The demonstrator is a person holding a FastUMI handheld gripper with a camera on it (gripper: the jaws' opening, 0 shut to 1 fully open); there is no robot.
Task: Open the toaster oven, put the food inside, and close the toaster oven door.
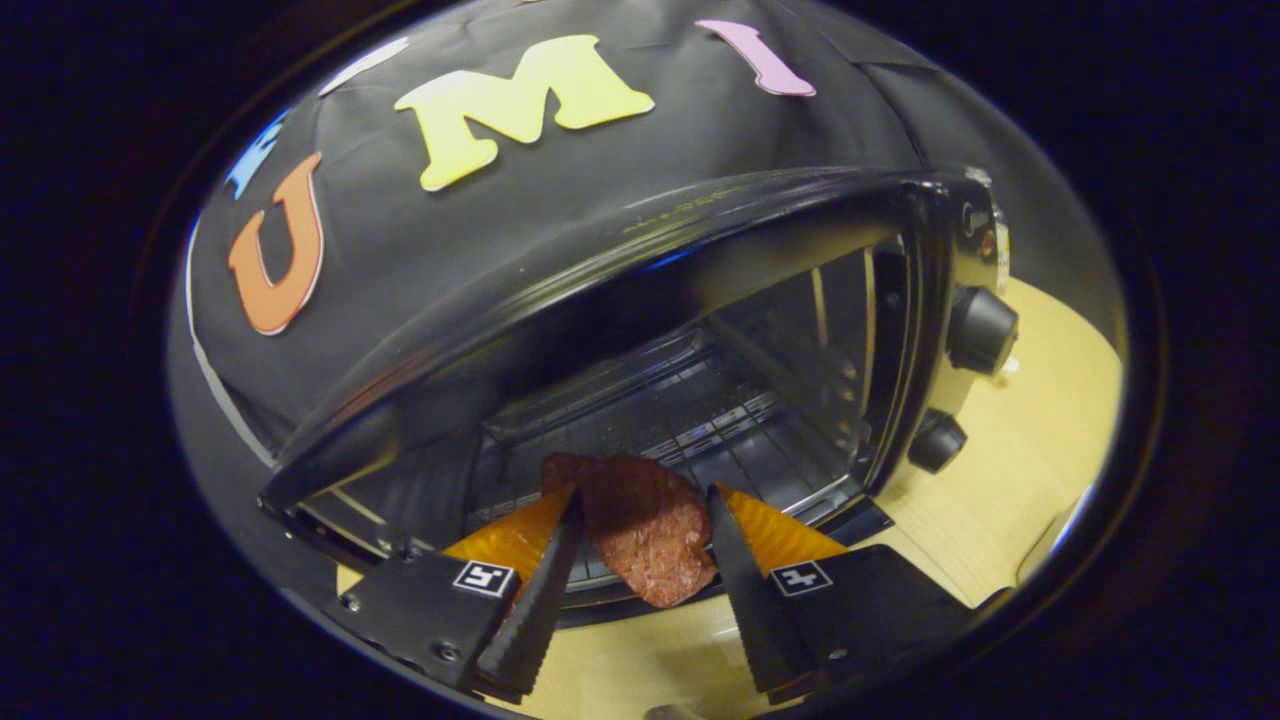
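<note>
The black toaster oven [640,270] stands open just ahead of me, and its wire rack [700,425] and dark inside are in plain sight. Its door [850,525] hangs down flat under my fingers. A reddish-brown slab of food [645,550] is held between the two fingers, and its far end reaches over the oven's threshold. My gripper [643,497] is shut on the food, one finger pressing on each side of it.
Two black knobs [980,328] [937,441] sit on the oven's right-hand panel. The oven rests on a pale wooden table [1010,480], which stretches to the right of it and beneath my fingers. Black cloth wall stands behind the oven.
</note>
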